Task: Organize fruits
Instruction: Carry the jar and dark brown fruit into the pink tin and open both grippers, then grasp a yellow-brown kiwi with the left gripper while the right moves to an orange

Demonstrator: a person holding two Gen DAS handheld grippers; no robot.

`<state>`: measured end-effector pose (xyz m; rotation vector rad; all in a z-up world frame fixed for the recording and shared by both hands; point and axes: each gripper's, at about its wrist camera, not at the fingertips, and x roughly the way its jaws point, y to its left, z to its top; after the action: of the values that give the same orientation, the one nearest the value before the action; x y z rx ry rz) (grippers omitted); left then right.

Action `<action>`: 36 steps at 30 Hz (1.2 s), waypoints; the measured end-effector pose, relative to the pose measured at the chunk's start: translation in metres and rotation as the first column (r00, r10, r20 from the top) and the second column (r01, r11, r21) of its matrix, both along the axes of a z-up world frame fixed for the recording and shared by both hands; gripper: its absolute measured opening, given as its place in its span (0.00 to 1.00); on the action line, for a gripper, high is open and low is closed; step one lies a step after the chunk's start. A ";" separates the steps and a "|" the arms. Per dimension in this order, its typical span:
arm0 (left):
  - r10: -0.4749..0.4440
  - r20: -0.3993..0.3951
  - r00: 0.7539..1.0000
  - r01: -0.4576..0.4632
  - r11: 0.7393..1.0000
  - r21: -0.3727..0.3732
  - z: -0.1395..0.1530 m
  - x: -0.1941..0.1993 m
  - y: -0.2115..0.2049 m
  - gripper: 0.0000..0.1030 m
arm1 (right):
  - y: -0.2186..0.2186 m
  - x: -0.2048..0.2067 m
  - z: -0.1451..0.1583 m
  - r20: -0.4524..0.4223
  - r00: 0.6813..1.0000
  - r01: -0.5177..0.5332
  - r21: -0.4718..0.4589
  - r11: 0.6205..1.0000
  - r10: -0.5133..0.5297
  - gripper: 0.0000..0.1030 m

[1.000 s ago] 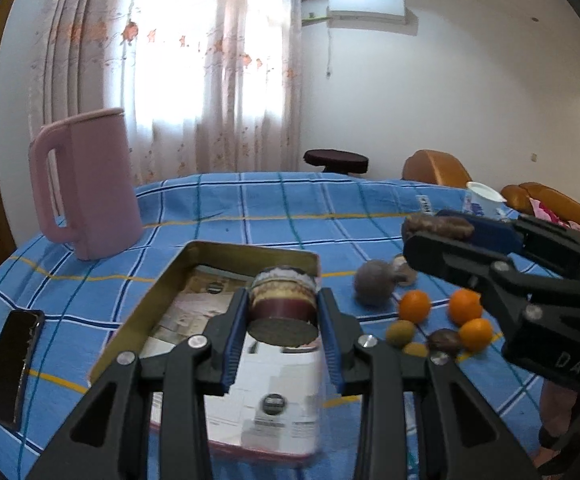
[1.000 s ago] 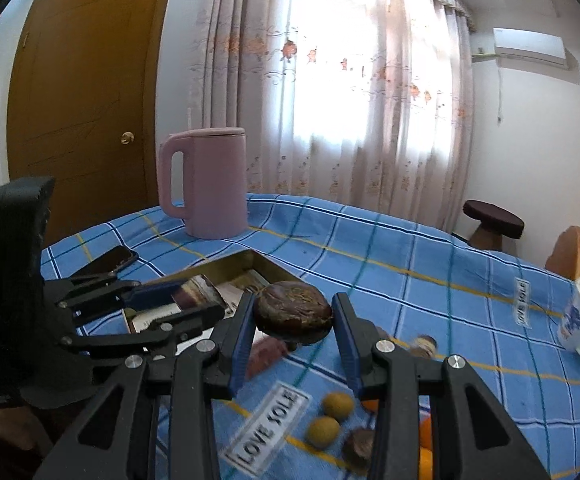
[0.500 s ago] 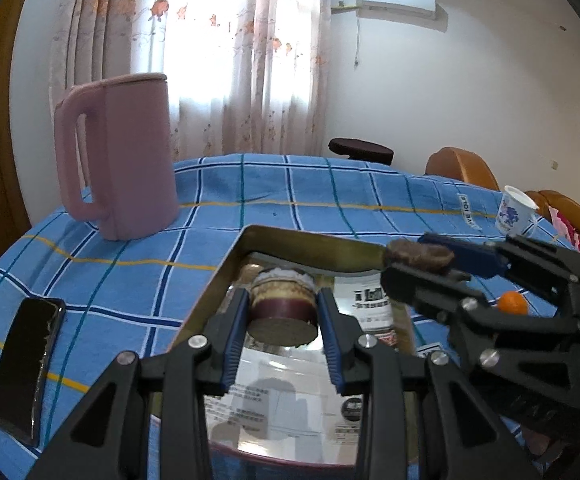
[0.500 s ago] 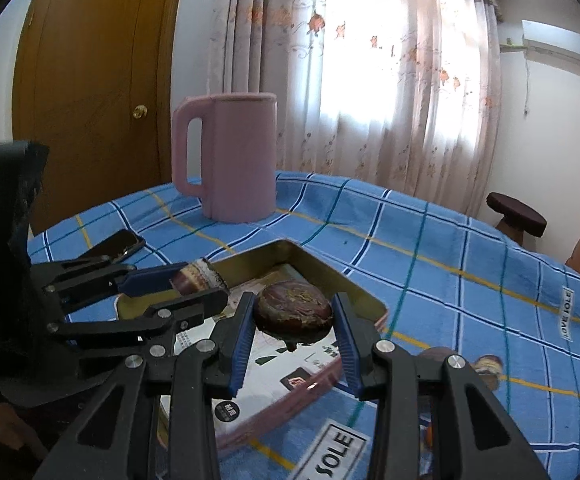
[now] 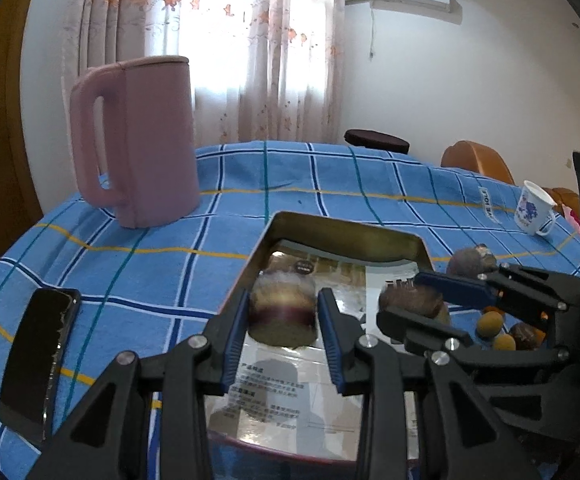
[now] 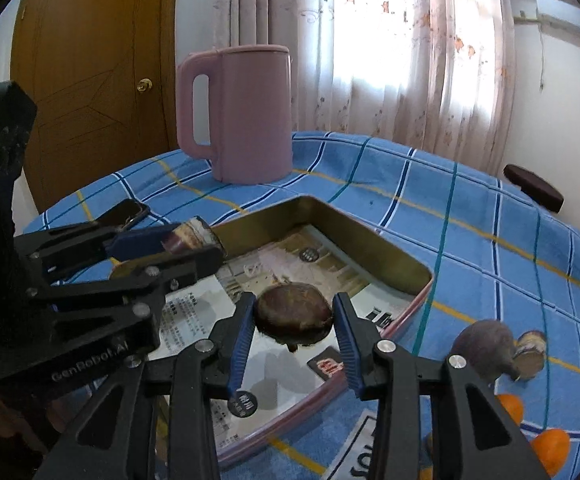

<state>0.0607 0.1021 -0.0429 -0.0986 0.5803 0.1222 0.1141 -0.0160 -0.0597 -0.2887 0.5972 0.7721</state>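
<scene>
A shallow gold metal tray [image 5: 421,245] [image 6: 405,264] with printed paper inside lies on the blue checked tablecloth. My left gripper [image 5: 282,312] is shut on a halved purple fruit [image 5: 282,309], held over the tray's left part; it also shows in the right wrist view [image 6: 188,236]. My right gripper [image 6: 293,316] is shut on a dark brown round fruit [image 6: 293,314], held over the tray's right part; it also shows in the left wrist view [image 5: 409,300]. Loose fruits lie right of the tray: a purple one [image 6: 485,346], a cut half [image 6: 531,354], oranges [image 6: 549,446] and small yellow-green ones [image 5: 489,323].
A pink kettle [image 5: 138,140] [image 6: 238,114] stands at the back left. A black phone [image 5: 36,360] lies near the left table edge. A white mug [image 5: 533,208] sits at the far right. A dark stool [image 6: 533,188] and a wooden door [image 6: 90,92] are beyond the table.
Both grippers have moved forward and lower over the tray, each still holding its fruit. The kettle and tray look closer.
</scene>
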 end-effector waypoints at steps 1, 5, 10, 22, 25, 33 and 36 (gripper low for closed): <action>0.004 0.002 1.000 -0.004 1.000 0.000 0.001 -0.002 0.000 0.41 | -0.002 -0.002 0.001 0.015 1.000 0.014 -0.004 1.000 -0.014 0.52; 0.032 0.053 0.998 -0.031 0.999 -0.017 0.008 -0.016 0.000 0.75 | -0.021 -0.010 0.009 0.022 0.999 0.024 0.028 0.999 -0.025 0.58; -0.010 0.124 0.992 0.012 1.000 -0.020 0.021 -0.035 -0.022 0.89 | -0.074 -0.036 0.018 0.081 0.993 0.086 0.041 0.995 -0.089 0.61; -0.193 0.081 0.978 0.192 0.981 0.013 0.012 -0.029 -0.110 0.93 | -0.202 -0.037 -0.004 0.001 0.923 0.385 0.037 0.922 -0.385 0.61; -0.223 0.057 0.973 0.222 0.975 0.028 0.007 -0.026 -0.127 0.92 | -0.204 -0.029 -0.009 -0.044 0.926 0.376 0.045 0.926 -0.374 0.61; -0.296 -0.019 0.955 0.296 0.954 0.054 -0.004 -0.014 -0.157 0.80 | -0.202 -0.018 -0.021 -0.137 0.931 0.345 0.025 0.938 -0.339 0.51; -0.321 -0.060 0.945 0.324 0.944 0.058 -0.011 -0.006 -0.166 0.70 | -0.196 -0.016 -0.025 -0.156 0.936 0.319 -0.003 0.948 -0.316 0.49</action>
<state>0.0544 -0.0634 -0.0539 0.0657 0.6344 -0.1755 0.0984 -0.2123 -0.0851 -0.1071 0.7600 0.4896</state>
